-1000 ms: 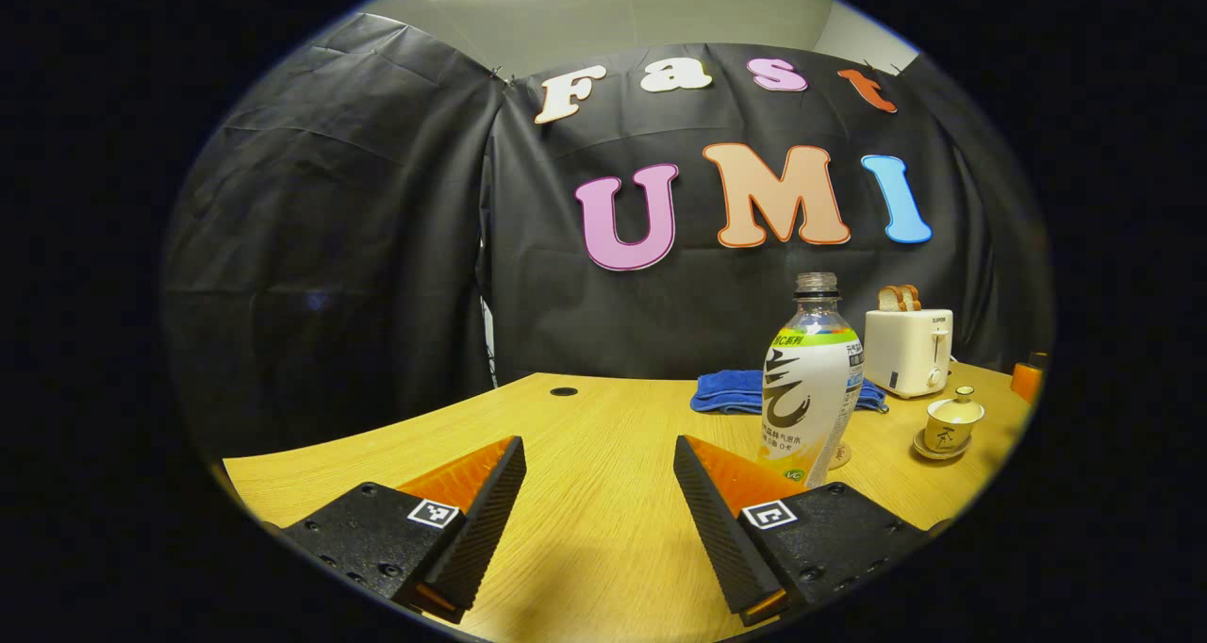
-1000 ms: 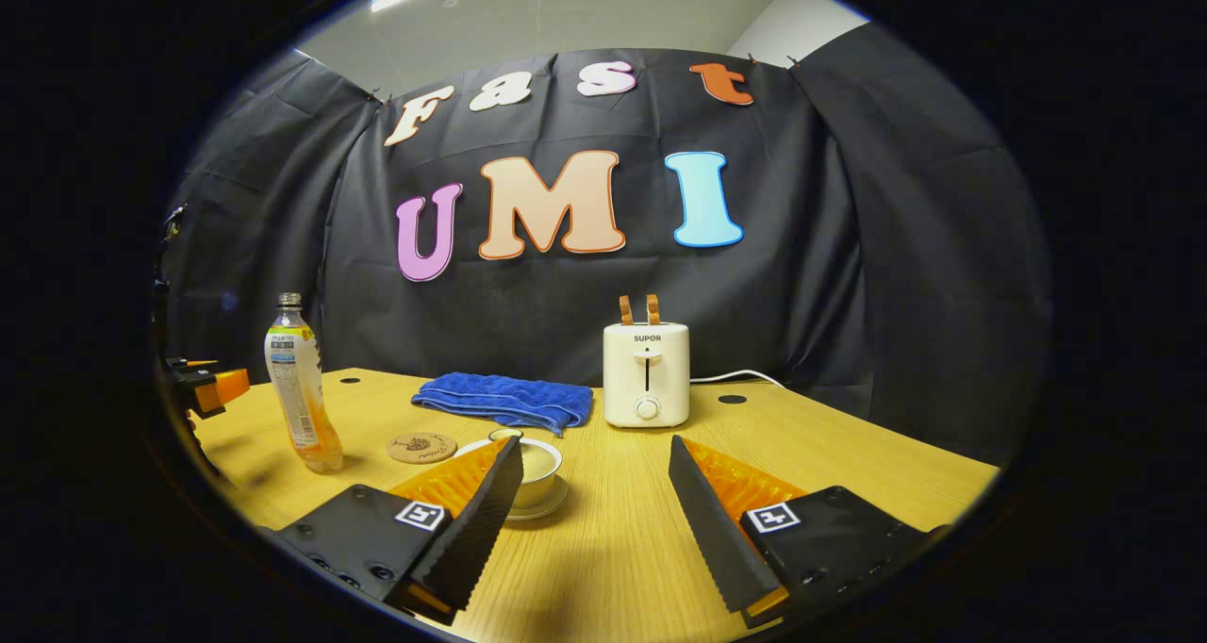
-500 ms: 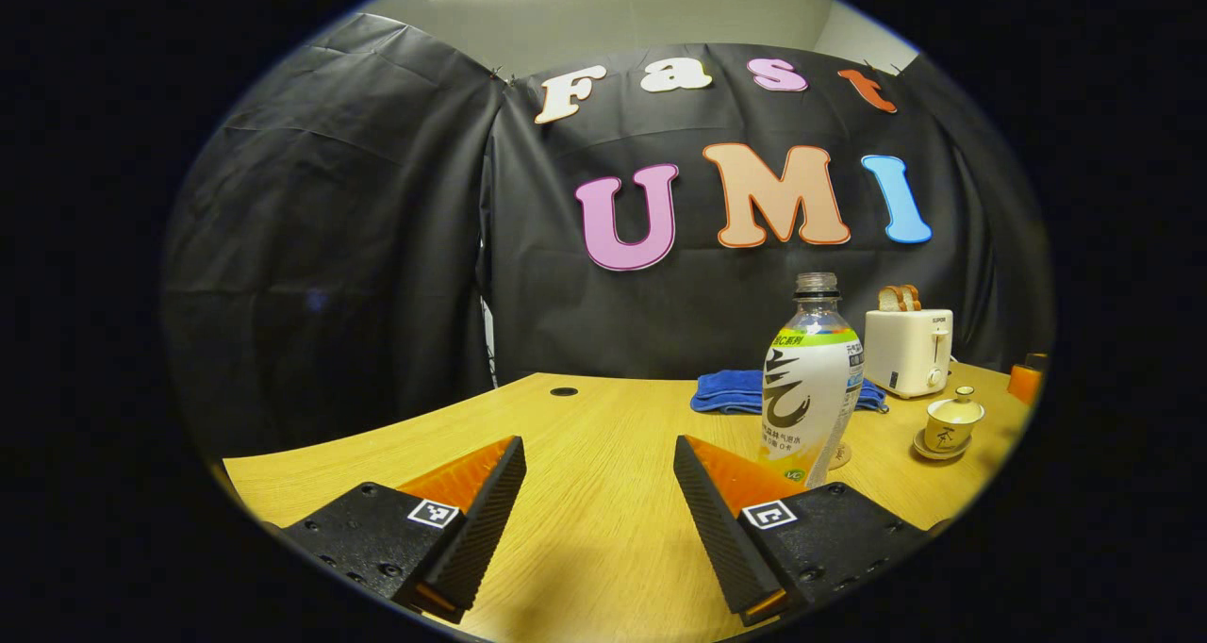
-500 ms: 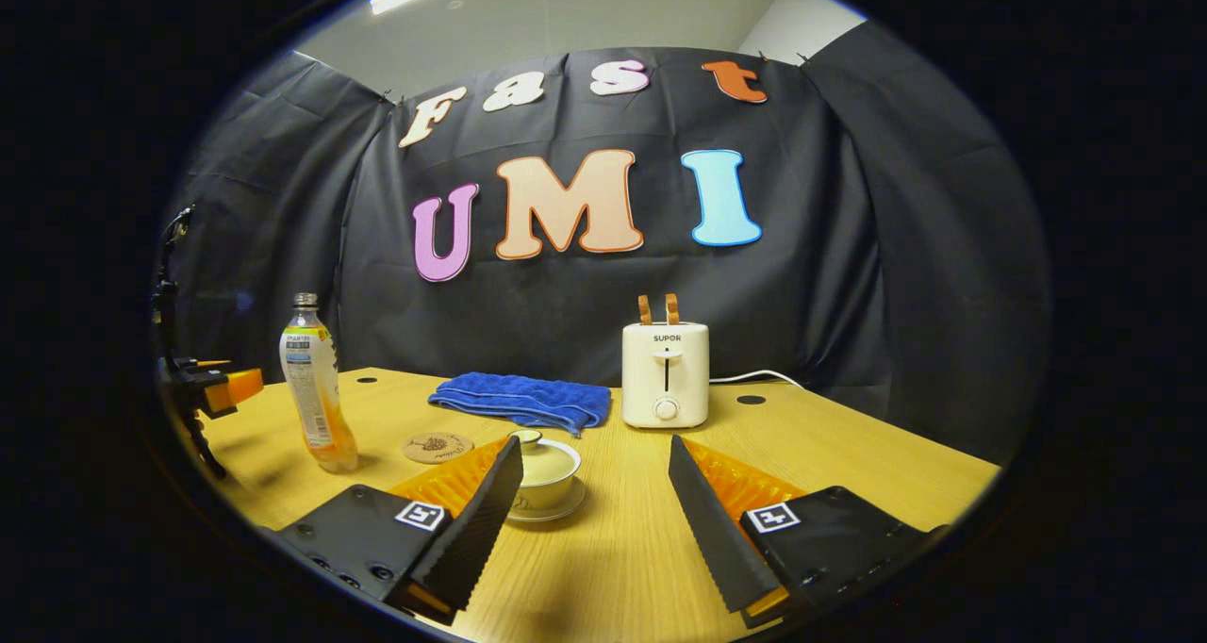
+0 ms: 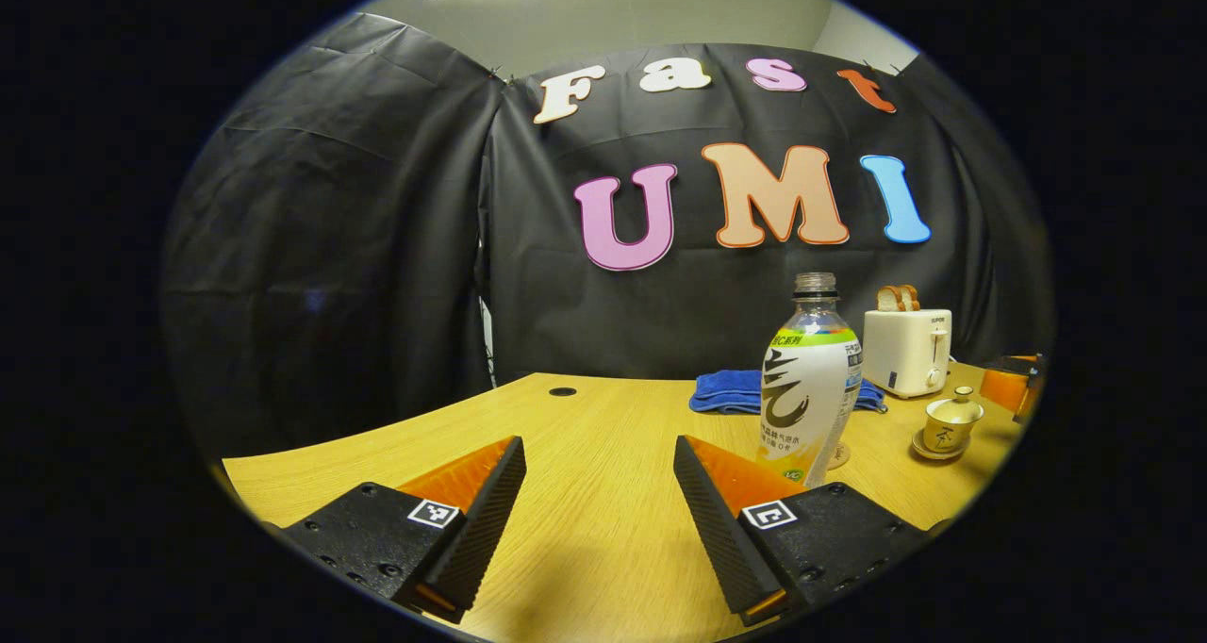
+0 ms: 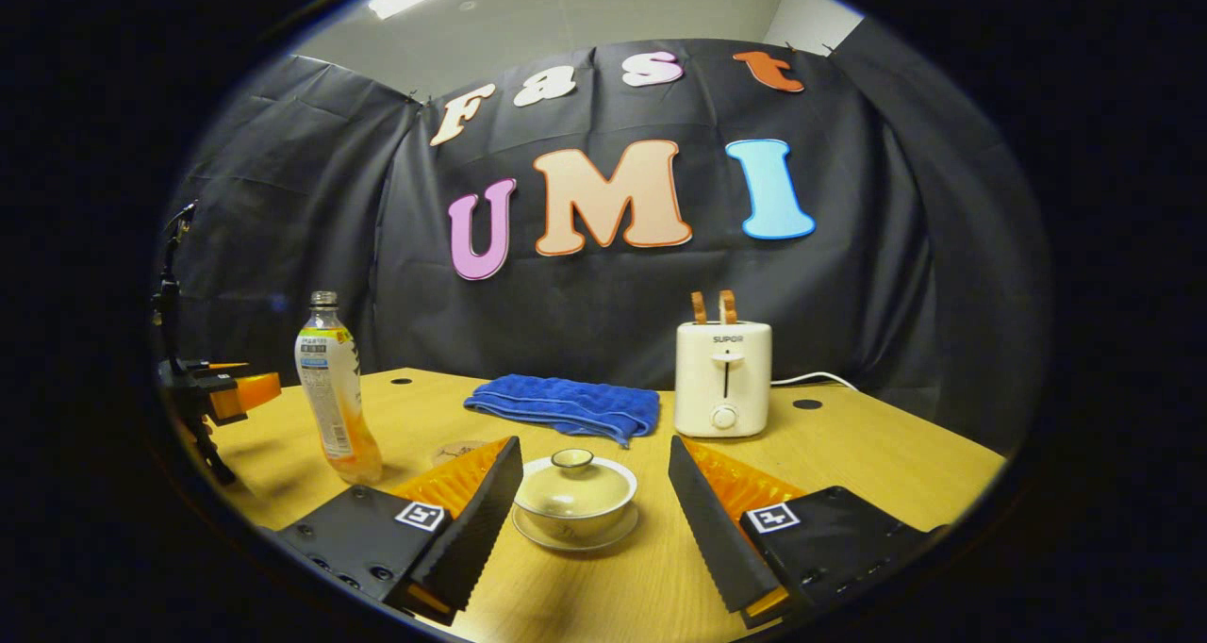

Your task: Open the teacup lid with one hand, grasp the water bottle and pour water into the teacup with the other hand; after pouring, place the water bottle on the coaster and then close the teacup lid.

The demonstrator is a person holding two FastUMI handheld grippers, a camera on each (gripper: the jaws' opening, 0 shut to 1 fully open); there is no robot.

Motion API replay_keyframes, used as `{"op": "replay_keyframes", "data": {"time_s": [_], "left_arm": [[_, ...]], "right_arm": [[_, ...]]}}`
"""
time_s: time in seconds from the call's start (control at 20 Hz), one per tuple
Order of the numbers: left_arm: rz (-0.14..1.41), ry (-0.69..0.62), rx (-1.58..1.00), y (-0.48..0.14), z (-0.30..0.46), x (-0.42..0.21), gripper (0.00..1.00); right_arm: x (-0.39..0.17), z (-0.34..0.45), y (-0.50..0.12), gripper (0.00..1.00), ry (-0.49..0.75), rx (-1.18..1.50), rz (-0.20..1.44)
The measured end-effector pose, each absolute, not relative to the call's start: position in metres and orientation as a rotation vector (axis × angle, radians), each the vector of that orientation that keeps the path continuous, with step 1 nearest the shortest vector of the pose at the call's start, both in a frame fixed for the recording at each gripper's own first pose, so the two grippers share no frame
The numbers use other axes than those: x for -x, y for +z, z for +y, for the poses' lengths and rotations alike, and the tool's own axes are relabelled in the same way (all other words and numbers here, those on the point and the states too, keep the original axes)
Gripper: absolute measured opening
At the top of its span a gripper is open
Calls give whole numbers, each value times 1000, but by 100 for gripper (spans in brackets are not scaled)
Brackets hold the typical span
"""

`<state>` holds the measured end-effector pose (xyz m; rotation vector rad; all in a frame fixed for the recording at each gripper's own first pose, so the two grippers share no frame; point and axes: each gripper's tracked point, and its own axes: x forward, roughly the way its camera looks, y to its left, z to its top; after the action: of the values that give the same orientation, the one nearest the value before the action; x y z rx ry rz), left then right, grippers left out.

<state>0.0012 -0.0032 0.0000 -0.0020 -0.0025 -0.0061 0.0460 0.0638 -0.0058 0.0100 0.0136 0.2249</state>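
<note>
Wood-grain bench (image 6: 877,464) lies under both of my tongs, and neither pair is touching anything. In the right gripper view, my right tongs (image 6: 594,492) are spread wide, one finger on each side of the teacup (image 6: 573,502), with clear gaps on both sides. The teacup sits on its saucer (image 6: 575,535), and its lid (image 6: 572,482) is on, knob upward. Just behind my left-hand finger in that view I see the edge of the round coaster (image 6: 456,452), mostly hidden. Left of that stands the water bottle (image 6: 337,401), upright, uncapped, with orange liquid in its lower part. Beyond the teacup lie a folded blue towel (image 6: 566,405) and a white toaster (image 6: 723,377) with two bread slices (image 6: 712,306) standing in its slots; its cord runs off to the right.

In the left gripper view, my left tongs (image 5: 599,492) are likewise spread and hold nothing, low over bare bench. The water bottle (image 5: 810,384) stands just beyond the right-hand finger, apart from it. Farther right I see the lidded teacup (image 5: 950,423), and the right tongs (image 5: 1011,387) at the edge of the view. From the right gripper view, the left tongs (image 6: 236,393) appear at far left, near the bottle.
</note>
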Motion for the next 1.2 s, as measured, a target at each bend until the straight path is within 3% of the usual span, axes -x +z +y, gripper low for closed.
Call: {"op": "replay_keyframes", "data": {"time_s": [0.1, 0.15, 0.2, 0.55, 0.65, 1.05, 1.2], "left_arm": [[-3, -8, 2, -1, -4, 0, 93], [-3, -9, 2, -1, -4, -1, 93], [-2, -10, 2, -1, -4, 0, 93], [-2, -15, 3, 0, -5, -1, 93], [-2, -16, 3, -1, -5, -1, 93], [-1, -19, 4, -1, -6, -1, 93], [-1, -20, 4, -2, -6, 0, 93]], "right_arm": [[-54, 68, -7, 99, 233, -9, 22], [-58, 71, -8, 94, 232, -7, 29], [-61, 73, -9, 99, 234, -6, 34], [-87, 85, -24, 94, 237, 10, 117], [-89, 83, -23, 72, 227, 12, 123], [-95, 88, -31, 31, 228, 32, 173], [-94, 88, -32, 35, 233, 28, 177]]}}
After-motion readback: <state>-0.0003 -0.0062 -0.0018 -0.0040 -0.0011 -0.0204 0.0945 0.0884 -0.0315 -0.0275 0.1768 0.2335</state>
